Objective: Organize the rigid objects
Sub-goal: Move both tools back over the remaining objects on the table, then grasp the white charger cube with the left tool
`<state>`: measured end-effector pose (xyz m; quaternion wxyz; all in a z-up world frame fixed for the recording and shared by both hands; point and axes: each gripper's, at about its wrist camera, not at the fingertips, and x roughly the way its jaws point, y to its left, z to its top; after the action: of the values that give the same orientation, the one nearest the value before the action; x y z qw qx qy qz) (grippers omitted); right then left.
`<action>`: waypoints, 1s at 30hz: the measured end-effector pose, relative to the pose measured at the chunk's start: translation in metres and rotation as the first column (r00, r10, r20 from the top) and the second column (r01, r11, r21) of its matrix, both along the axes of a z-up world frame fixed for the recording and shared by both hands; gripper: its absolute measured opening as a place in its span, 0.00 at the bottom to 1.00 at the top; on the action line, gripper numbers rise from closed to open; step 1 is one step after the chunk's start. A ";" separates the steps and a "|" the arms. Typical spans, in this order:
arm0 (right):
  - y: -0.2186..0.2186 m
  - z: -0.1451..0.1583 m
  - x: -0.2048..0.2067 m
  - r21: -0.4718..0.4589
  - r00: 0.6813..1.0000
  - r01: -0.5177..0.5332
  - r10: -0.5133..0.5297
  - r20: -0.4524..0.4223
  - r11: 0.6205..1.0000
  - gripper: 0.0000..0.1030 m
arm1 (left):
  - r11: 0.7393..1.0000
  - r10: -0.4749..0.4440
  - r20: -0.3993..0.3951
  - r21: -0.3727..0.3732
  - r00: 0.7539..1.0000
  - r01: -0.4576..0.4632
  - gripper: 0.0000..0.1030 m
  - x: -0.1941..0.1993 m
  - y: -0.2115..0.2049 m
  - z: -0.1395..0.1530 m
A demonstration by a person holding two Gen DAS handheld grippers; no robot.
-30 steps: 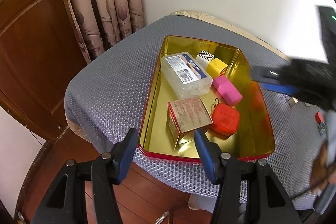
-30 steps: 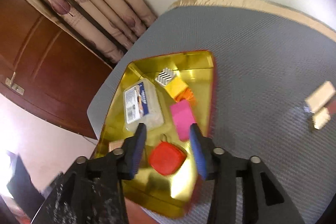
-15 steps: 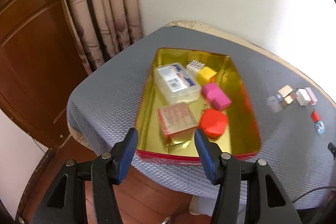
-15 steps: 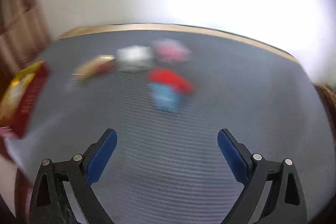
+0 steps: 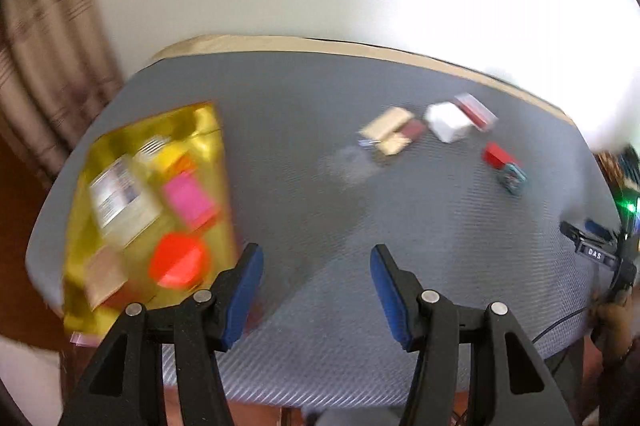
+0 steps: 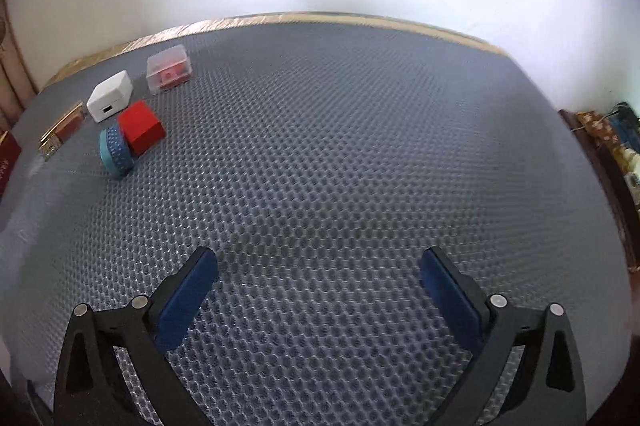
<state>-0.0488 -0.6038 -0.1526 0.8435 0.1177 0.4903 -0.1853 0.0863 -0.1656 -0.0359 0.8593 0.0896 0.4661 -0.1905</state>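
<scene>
The left gripper (image 5: 316, 266) has swung right off the gold tray (image 5: 208, 122), jaws half apart and empty. The right gripper (image 6: 318, 276) has left the tray too; its jaws are opening wide over bare grey mat (image 6: 360, 146), holding nothing. Open mat lies around both. Near the mat's far left edge sit a white box (image 6: 110, 100), red block (image 6: 141, 131), blue disc (image 6: 115, 150) and clear case (image 6: 168, 74).

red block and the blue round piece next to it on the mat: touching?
Touching. The right wrist view shows the red block with its lower end pressed against the blue round piece, no mat visible between them. The left wrist view is too blurred to confirm.
</scene>
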 end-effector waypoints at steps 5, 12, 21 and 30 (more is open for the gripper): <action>0.001 0.001 -0.004 0.043 0.999 -0.013 0.012 0.032 0.999 1.00 | 0.996 -0.094 -0.074 -0.008 0.993 0.094 0.55 0.029 -0.055 -0.009; 0.004 0.003 -0.007 0.067 0.998 -0.028 0.024 0.059 0.997 1.00 | 0.984 -0.171 -0.162 -0.070 0.972 0.162 0.55 0.059 -0.120 -0.014; 0.007 0.003 -0.005 0.088 0.996 -0.063 0.057 0.069 0.994 1.00 | 0.992 -0.063 -0.331 -0.127 0.941 0.022 0.55 0.130 -0.190 -0.031; 0.005 0.006 -0.011 0.123 0.992 -0.093 0.082 0.098 0.988 1.00 | 0.999 0.015 -0.387 -0.027 0.922 -0.027 0.55 0.164 -0.232 -0.053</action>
<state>-0.0598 -0.5985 -0.1468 0.8635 0.1582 0.4660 -0.1107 0.2502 -0.3979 -0.0894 0.7539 0.0316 0.6242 -0.2025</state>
